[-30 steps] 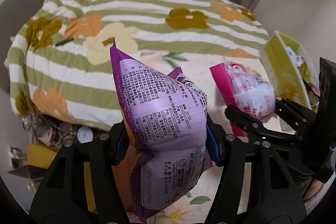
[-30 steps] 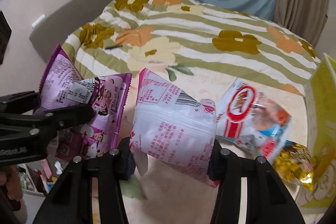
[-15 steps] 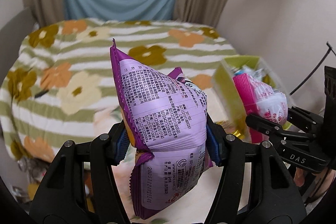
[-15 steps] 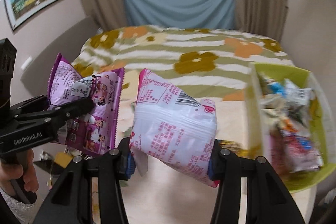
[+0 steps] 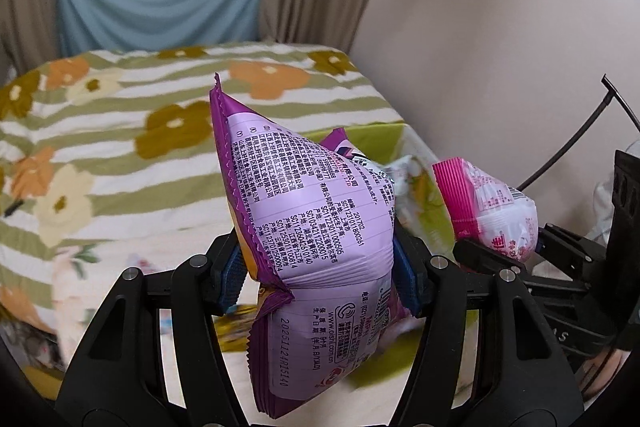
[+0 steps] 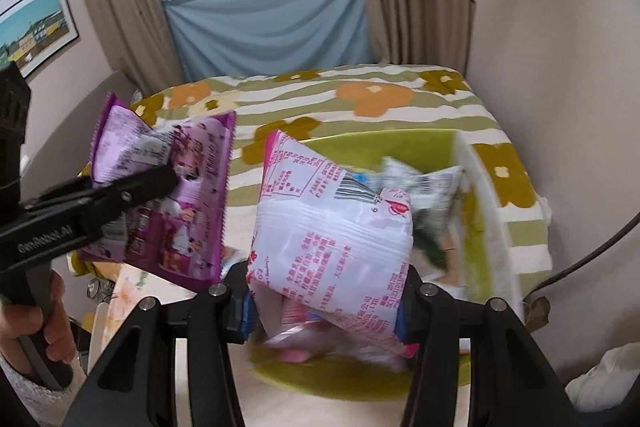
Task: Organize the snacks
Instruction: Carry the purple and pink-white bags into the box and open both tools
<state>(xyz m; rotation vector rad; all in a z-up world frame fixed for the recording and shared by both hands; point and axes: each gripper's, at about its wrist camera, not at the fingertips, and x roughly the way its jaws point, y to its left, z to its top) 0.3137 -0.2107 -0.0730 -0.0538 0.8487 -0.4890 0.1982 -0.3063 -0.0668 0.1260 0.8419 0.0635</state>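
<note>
so both hands are loaded right now. the left hand-held gripper [image 5: 320, 267] is pinching a purple snack bag [image 5: 316, 251] around its lower middle, pads squeezing the puffy sides, so the bag fills the centre of the left wrist view. its long axis runs bottom to top of the frame, with the crimped top seam pointing up and a bit left, printed back panel facing the camera. grabbing it at the waist makes sense to me: the air-filled bag bulges either side of the pads, so it probably won't slip out.

the right hand-held gripper [image 6: 324, 307] is clamped on a pink and white snack bag [image 6: 332, 227] the same way, low on the pack. this one leans, long axis going from lower right of the frame up to its pink seam at the upper left, barcode side toward the camera.

behind and below it in the right wrist view is the green bin [image 6: 400, 143], sitting by the flowery bedspread [image 6: 380, 95], already holding a few other packets (blurry, can't read them). the pink bag looks like it's hovering right over the bin's near edge, so my guess is it's about to be dropped in, with the purple one off at mid left waiting its turn.
</note>
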